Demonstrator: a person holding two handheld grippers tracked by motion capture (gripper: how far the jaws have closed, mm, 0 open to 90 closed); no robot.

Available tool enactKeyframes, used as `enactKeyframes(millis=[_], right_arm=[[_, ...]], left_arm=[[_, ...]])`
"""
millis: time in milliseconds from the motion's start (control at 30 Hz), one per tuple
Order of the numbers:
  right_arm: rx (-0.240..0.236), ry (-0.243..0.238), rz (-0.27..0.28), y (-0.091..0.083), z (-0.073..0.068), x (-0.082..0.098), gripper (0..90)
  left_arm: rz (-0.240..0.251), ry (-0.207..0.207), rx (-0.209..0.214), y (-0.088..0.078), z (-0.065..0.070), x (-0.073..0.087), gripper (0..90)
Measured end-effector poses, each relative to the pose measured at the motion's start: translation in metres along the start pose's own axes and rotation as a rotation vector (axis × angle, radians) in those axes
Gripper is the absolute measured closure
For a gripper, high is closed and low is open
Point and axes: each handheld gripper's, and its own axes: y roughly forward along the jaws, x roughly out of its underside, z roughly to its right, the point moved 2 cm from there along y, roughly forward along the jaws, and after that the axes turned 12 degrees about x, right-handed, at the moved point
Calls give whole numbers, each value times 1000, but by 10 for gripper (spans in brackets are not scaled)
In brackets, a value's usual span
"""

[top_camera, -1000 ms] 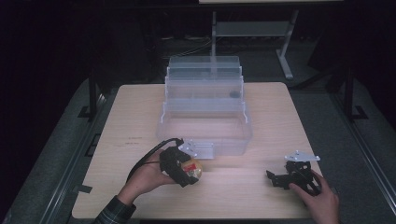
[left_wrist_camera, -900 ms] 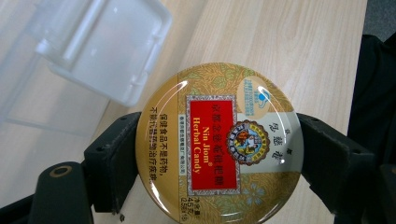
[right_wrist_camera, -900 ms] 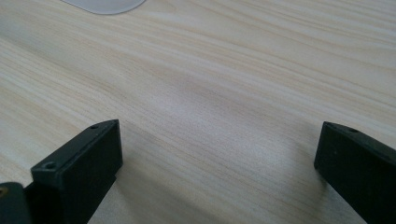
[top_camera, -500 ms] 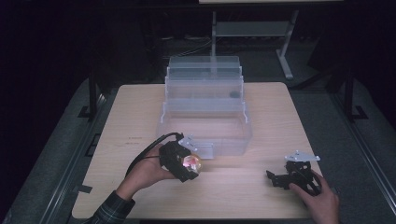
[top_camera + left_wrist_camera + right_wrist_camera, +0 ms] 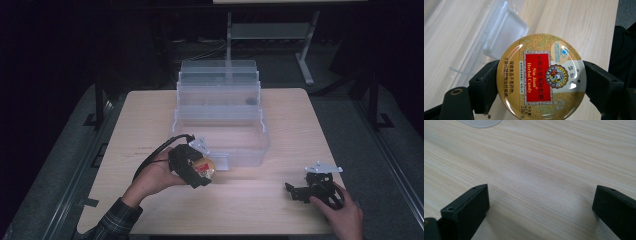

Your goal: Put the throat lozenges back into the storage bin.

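Observation:
A round gold candy tin (image 5: 541, 77) with a red label is clamped flat between the two black jaws of my left gripper (image 5: 541, 85). In the high view the left gripper (image 5: 200, 170) holds the candy tin (image 5: 205, 168) just above the table, beside the front left corner of a clear plastic tiered organizer (image 5: 220, 125). My right gripper (image 5: 300, 192) rests low over the table at the front right, jaws wide apart. In the right gripper view the right gripper (image 5: 540, 205) has only bare wood between its jaws.
The clear plastic organizer (image 5: 499, 35) stands at mid-table, its steps rising toward the far edge, with an open front tray (image 5: 260, 150). Bare wooden tabletop (image 5: 250, 200) lies between the two hands. A metal stand (image 5: 305, 55) is beyond the table.
My left gripper has moved forward and slightly right with the tin, closer to the organizer's front tray. The right gripper has stayed put.

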Motion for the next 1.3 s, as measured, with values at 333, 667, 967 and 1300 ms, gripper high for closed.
enactKeyframes(millis=[333, 667, 967, 1300], right_arm=[[1, -1, 1, 0, 0, 0, 5], [1, 0, 1, 0, 0, 0, 5], [1, 0, 2, 0, 0, 0, 5], [1, 0, 1, 0, 0, 0, 5]], left_arm=[[8, 1, -5, -7, -5, -6, 195], [11, -3, -21, -17, -13, -13, 195], [26, -29, -29, -23, -24, -15, 195], [31, -44, -53, -29, -36, -19, 195]])
